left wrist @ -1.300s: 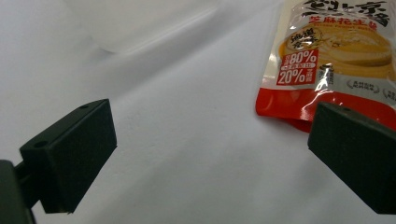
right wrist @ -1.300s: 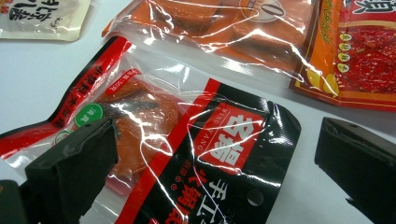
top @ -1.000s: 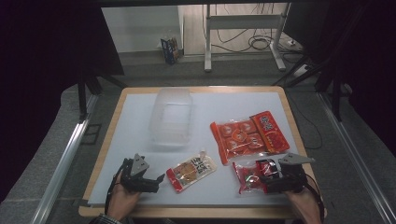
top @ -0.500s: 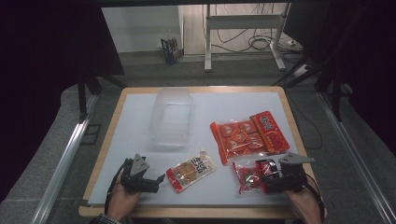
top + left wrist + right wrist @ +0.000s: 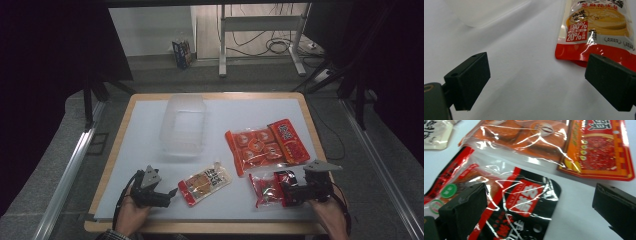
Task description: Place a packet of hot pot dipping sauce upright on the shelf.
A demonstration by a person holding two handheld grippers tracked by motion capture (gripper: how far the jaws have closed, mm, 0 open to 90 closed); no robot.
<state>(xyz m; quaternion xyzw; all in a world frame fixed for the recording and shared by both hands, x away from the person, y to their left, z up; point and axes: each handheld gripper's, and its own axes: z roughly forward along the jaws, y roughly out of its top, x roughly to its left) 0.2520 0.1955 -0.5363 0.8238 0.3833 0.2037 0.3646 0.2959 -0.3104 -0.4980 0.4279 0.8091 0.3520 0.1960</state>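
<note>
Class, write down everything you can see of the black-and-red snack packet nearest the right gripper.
The black-and-red snack packet is a glossy plastic pouch, clear over part of its face so reddish contents show, with a black end bearing a red label in white characters. It lies flat and sealed on the white table, below the orange packet. The open right gripper straddles its black end.

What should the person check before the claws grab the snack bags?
1. Left claw open: ok, jaws wide apart.
2. Left claw lined up with the yellow-and-red snack pouch: not ok, only the pouch's red bottom edge sits by one jaw.
3. Right claw open: ok.
4. Red-and-black snack bag between the right jaws: ok, its corner lies there, not yet pinched.
5. Clear plastic container free to take bags: ok, it looks empty.
6. Orange snack packet out of the way: cannot tell, it lies close to the red-and-black snack bag.
</note>
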